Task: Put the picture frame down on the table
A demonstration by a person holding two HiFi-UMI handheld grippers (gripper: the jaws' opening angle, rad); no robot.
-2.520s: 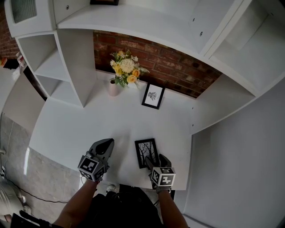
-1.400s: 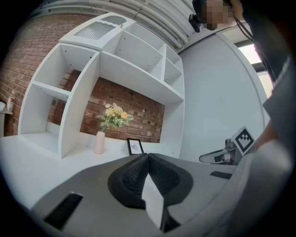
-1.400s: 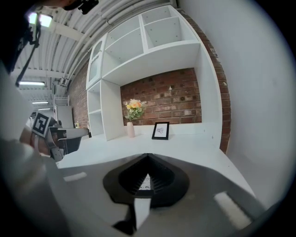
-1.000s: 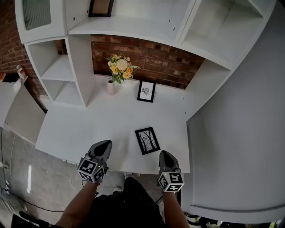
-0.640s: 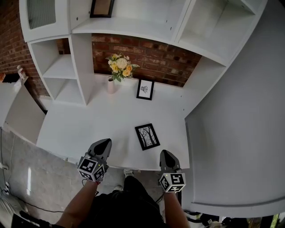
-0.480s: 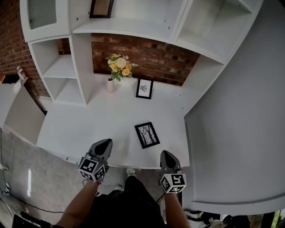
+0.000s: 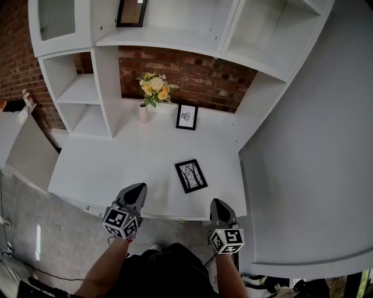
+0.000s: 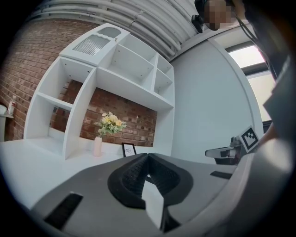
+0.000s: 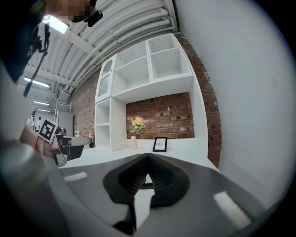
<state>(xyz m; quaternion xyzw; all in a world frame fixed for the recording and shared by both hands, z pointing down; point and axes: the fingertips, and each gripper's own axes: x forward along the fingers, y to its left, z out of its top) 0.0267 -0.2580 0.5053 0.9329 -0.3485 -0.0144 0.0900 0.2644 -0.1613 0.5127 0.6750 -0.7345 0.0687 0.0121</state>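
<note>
A black picture frame (image 7: 191, 176) with a tree print lies flat on the white table (image 7: 116, 163), right of centre. Nothing holds it. My right gripper (image 7: 218, 204) hovers at the table's front edge, below and right of the frame, its jaws shut and empty. My left gripper (image 7: 135, 189) sits at the front edge to the frame's left, also shut on nothing. In the left gripper view the left gripper (image 8: 147, 155) shows its jaws meeting at the tip. The right gripper (image 9: 148, 156) looks the same in the right gripper view.
A second small frame (image 7: 186, 116) stands upright against the brick wall, next to a vase of yellow flowers (image 7: 152, 87). White shelving (image 7: 87, 93) rises at back left, with another frame (image 7: 131, 13) on top. A grey wall (image 7: 303, 145) borders the right.
The right gripper, close to the frame's near edge 2.5 s ago, has drawn back to the table's front edge. The frame stays flat on the table. The head view has backed away slightly.
</note>
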